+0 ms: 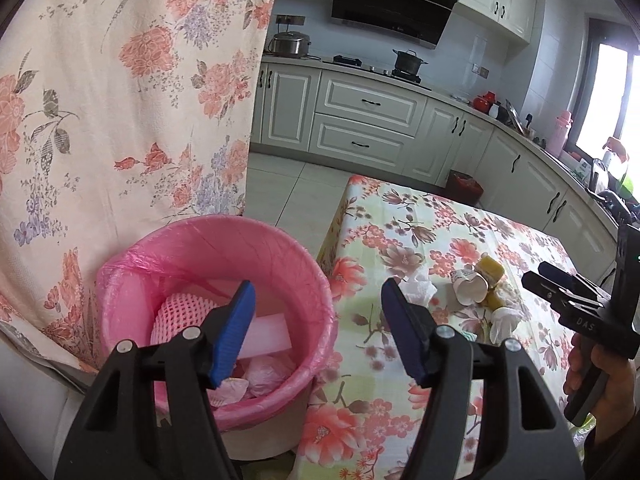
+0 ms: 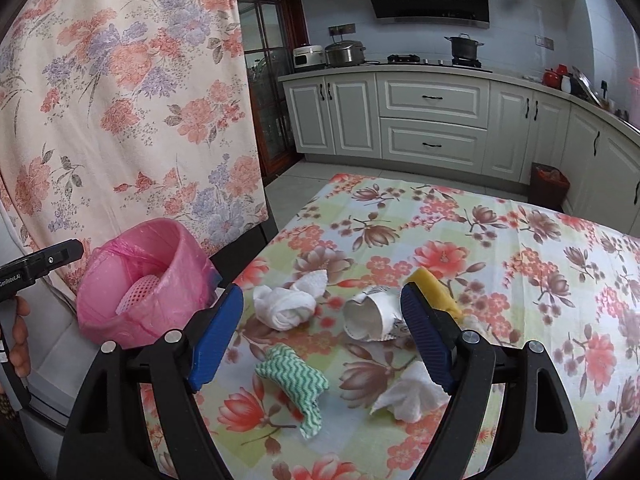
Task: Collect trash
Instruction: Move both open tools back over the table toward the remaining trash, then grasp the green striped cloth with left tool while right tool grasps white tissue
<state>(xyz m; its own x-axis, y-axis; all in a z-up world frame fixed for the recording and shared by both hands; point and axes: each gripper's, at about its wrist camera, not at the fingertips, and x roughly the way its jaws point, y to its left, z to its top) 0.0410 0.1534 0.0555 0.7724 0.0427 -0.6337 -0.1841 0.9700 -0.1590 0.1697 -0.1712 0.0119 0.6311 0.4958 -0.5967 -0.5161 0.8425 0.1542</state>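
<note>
Blue fingers (image 2: 424,340) of my right gripper (image 2: 320,336) spread empty above the trash on the counter (image 2: 540,280), so next I drop onto the green rag (image 2: 294,384), left gripper (image 1: 318,332) gaping empty by the bin (image 1: 216,300).

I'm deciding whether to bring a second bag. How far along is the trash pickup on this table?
Done: the pink-lined bin already holds a pink foam net and wrappers. In hand: nothing; the left gripper over the bin and the right gripper over the table both have nothing between their jaws. Left: two white tissue wads, a crushed paper cup, a green striped cloth and a yellow piece.
</note>
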